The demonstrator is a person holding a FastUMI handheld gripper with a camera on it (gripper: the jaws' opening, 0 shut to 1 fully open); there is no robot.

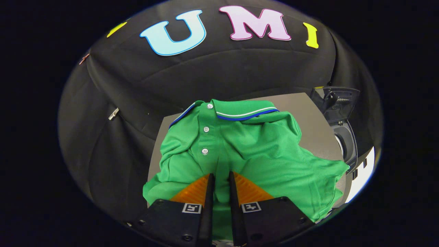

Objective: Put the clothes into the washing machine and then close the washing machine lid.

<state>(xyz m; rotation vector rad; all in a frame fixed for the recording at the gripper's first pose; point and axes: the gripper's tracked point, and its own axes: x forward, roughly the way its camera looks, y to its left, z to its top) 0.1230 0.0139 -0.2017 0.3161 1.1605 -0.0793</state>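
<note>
On the counter point(308, 113), a green polo shirt point(260, 151) lies crumpled, collar toward the booth wall and one side trailing toward the washing machine point(344, 137), which stands just beside the counter beyond the shirt's right edge. Its lid point(337, 97) is raised, and part of the drum opening shows beneath it. The gripper point(222, 185) is down over the near part of the shirt, its two fingers drawn close together with a narrow fold of green cloth pinched between them; both appear to press on the fabric, so it looks clenched on the shirt.

By my reading, the step in hand is the pickup: the cloth is caught but the shirt is not yet off the counter. The next move calls for lifting high enough that the hanging sleeves and hem clear the counter edge, then carrying the bundle right, over the open drum, before letting go. Loose fabric may drape over the machine's rim and would need tucking in before the lid comes down.
</note>
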